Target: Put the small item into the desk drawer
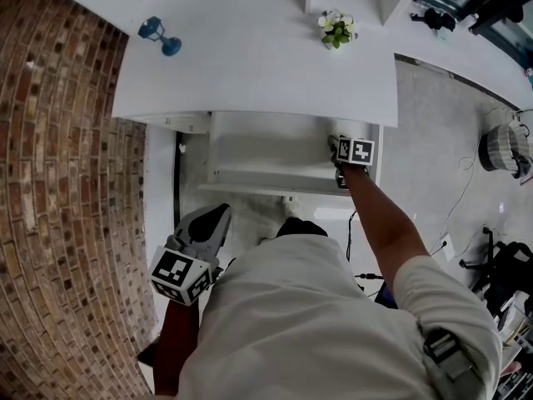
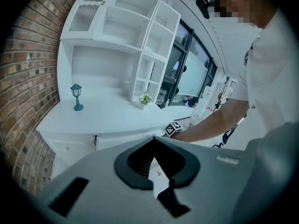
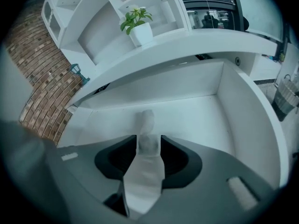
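Observation:
The white desk drawer (image 1: 250, 183) stands pulled out under the desktop (image 1: 250, 73). My right gripper (image 1: 336, 147) reaches into its right end. In the right gripper view the right gripper (image 3: 148, 136) is open low over the drawer floor (image 3: 201, 120). A small pale, translucent item (image 3: 145, 119) shows blurred between and just beyond the jaw tips, and the pads do not press on it. My left gripper (image 1: 223, 212) hangs low by the person's left side, away from the drawer. In its own view the left gripper (image 2: 153, 138) is shut and holds nothing.
A teal lamp (image 1: 158, 33) and a small potted plant (image 1: 337, 27) stand on the desktop, with white shelves behind. A brick wall (image 1: 58, 182) runs along the left. The drawer's right wall (image 3: 247, 120) is close beside my right gripper. Cables and a basket (image 1: 505, 150) lie on the floor at right.

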A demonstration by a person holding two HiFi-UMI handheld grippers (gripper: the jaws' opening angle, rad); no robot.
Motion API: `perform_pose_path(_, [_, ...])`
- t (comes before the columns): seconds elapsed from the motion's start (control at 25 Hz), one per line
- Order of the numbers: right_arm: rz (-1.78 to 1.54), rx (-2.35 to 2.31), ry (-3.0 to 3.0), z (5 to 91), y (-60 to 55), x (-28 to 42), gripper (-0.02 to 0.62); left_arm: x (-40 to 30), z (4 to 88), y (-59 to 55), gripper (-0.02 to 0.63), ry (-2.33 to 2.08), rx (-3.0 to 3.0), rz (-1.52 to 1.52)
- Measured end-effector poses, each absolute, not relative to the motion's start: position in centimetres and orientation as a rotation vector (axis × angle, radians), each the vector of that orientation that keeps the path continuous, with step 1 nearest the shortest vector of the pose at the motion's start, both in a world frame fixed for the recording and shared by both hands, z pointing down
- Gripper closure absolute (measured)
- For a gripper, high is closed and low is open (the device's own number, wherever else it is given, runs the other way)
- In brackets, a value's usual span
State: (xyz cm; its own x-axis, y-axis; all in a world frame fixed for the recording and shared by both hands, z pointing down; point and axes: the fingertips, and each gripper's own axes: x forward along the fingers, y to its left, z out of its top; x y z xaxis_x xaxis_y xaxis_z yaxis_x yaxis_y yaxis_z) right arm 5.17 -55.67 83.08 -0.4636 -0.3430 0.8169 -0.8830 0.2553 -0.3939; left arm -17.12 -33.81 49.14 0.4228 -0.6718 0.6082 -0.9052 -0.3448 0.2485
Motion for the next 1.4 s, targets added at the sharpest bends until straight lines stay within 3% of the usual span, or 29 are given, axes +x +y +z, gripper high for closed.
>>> perform_pose_path(0.44, [1.067,1.163,-2.012,78.5,-53.9,6.1,0.442,-16.6,48.5,-30.6,0.600,-1.271,2.183,0.517])
perform_pose_path(1.4, [0.816,1.277,-2.207,67.3,-43.0,6.2,0.584,-16.1,47.7,-20.3,0.600,-1.126,2.329,0.442])
